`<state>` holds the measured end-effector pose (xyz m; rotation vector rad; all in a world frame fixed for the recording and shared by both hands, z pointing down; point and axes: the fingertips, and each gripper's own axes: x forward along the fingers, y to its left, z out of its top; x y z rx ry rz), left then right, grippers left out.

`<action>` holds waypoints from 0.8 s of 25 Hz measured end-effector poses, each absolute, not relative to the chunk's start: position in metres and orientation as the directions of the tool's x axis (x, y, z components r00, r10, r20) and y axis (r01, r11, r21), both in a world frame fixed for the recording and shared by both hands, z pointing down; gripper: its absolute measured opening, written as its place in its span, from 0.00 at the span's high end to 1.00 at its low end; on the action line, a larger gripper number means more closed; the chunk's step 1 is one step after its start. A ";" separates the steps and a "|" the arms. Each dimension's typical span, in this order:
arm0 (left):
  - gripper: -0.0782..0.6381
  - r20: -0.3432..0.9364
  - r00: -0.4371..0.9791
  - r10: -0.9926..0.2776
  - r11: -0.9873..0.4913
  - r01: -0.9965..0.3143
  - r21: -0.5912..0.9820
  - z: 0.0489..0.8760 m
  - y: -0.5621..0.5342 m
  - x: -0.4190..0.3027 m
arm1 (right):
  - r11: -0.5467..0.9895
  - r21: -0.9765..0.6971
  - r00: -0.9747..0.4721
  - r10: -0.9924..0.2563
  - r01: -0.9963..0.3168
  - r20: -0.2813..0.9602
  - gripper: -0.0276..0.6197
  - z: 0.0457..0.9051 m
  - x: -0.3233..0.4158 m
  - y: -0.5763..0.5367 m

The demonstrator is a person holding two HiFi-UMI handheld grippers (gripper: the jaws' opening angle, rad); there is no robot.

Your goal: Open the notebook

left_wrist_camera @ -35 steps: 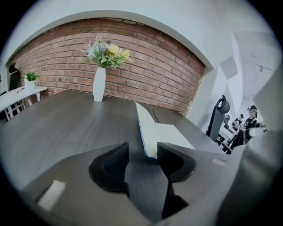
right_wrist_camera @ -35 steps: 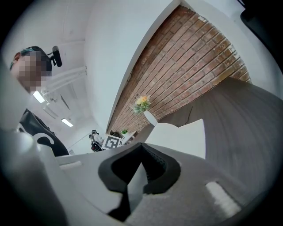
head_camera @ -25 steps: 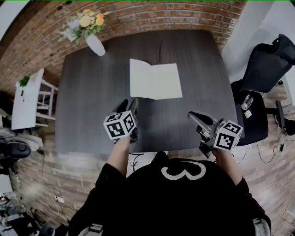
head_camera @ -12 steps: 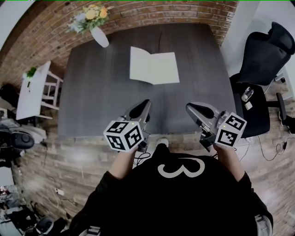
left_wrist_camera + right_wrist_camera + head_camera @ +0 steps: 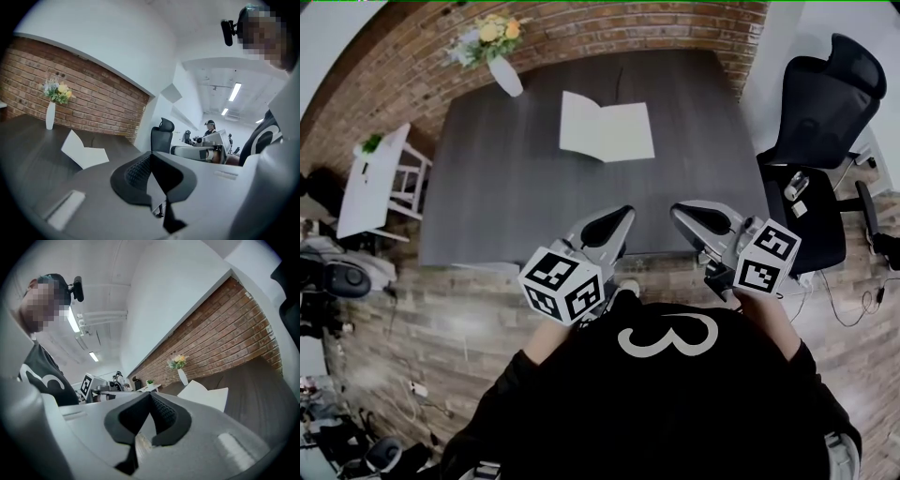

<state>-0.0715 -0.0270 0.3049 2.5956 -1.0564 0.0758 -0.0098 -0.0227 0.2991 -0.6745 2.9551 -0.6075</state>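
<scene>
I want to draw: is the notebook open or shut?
Open. The notebook lies spread on the table, both white pages showing.

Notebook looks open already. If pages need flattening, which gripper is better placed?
Left, marginally: the left gripper sits squarely before the notebook, the right gripper off to its side. Both are shut, empty, at the table edge.

The dark wood-grain table [image 5: 506, 197] carries an open white notebook [image 5: 607, 127] well beyond the fingers [image 5: 607, 228] of the left gripper [image 5: 622, 218], and a white flower vase [image 5: 505, 77] farther left.
</scene>
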 end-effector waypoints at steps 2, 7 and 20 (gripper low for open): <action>0.87 0.172 0.723 -0.669 -0.670 -0.687 0.281 0.302 -0.023 -0.067 | 0.836 -0.374 -0.908 -0.418 -0.402 0.043 0.95 0.298 -0.008 -0.018; 0.87 0.173 0.718 -0.674 -0.666 -0.692 0.277 0.297 -0.016 -0.062 | 0.844 -0.366 -0.914 -0.404 -0.392 0.047 0.95 0.294 -0.005 -0.011; 0.87 0.148 0.704 -0.695 -0.666 -0.707 0.235 0.283 -0.009 -0.054 | 0.873 -0.313 -0.921 -0.390 -0.373 0.011 0.95 0.279 -0.002 -0.003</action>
